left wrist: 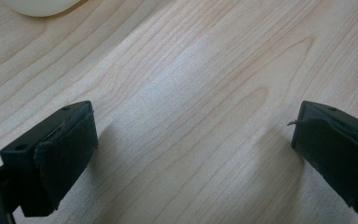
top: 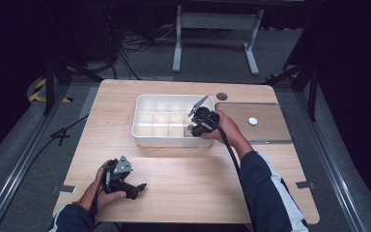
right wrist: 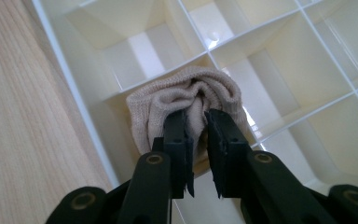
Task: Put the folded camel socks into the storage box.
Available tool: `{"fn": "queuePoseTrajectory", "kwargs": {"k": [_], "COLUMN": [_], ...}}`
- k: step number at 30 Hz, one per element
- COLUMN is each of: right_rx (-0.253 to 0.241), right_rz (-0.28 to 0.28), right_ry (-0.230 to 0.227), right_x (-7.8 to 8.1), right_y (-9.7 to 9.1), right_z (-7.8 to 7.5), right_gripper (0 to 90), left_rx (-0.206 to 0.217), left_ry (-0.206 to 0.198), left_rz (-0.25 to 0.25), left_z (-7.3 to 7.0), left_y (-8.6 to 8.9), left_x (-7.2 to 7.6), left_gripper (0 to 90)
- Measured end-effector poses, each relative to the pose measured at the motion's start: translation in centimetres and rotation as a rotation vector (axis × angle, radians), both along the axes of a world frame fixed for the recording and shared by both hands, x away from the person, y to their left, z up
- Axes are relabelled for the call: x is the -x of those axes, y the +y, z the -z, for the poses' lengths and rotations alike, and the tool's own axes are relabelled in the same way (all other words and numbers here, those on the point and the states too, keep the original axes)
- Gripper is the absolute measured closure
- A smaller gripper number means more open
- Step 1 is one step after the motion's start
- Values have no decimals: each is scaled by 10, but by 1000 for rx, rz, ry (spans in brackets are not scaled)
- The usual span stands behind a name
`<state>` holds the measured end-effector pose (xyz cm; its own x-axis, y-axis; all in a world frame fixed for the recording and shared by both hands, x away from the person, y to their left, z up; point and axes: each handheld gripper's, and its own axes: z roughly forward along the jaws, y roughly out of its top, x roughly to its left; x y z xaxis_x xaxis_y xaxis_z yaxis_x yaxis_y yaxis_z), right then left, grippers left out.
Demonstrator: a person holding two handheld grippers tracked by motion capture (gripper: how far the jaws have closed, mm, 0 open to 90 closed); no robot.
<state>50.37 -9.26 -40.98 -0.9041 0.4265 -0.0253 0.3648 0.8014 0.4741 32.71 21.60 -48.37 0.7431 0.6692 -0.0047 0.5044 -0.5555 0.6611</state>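
We wore navy sleeves [top: 265, 186] with a white stripe. Both grippers were black: left gripper [top: 137, 186] carried a grey three-cornered plate, right gripper [top: 193, 129] trailed a black cable [top: 232, 154].

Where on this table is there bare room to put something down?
Bare wood lies between the white divided tray and the left gripper, and along the table's near edge. It is crowded at the tray's right corner, where the right gripper meets the beige sock.

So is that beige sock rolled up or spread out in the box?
Rolled up. The beige sock sits as a bunched bundle in one corner compartment of the white divided box, with the right gripper's jaws at its folds.
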Motion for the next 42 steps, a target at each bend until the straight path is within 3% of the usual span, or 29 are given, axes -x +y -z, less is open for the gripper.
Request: {"fn": "queuePoseTrajectory", "kwargs": {"k": [14, 26, 31, 42], "right_rx": [-48, -98, -102, -133], "right_rz": [28, 39, 80, 91], "right_ry": [-44, -123, -153, -187], "right_x": [11, 31, 40, 56], "right_y": [-11, -22, -27, -44], "right_z": [-11, -30, -32, -36], "right_gripper": [694, 474, 380, 348], "left_rx": [3, 3, 3, 2], "left_ry": [1, 5, 4, 3], "left_rz": [-3, -2, -2, 0], "left_z": [0, 0, 0, 0], "left_y": [0, 0, 0, 0], "left_x": [0, 0, 0, -1], "left_gripper": [3, 3, 3, 2]}}
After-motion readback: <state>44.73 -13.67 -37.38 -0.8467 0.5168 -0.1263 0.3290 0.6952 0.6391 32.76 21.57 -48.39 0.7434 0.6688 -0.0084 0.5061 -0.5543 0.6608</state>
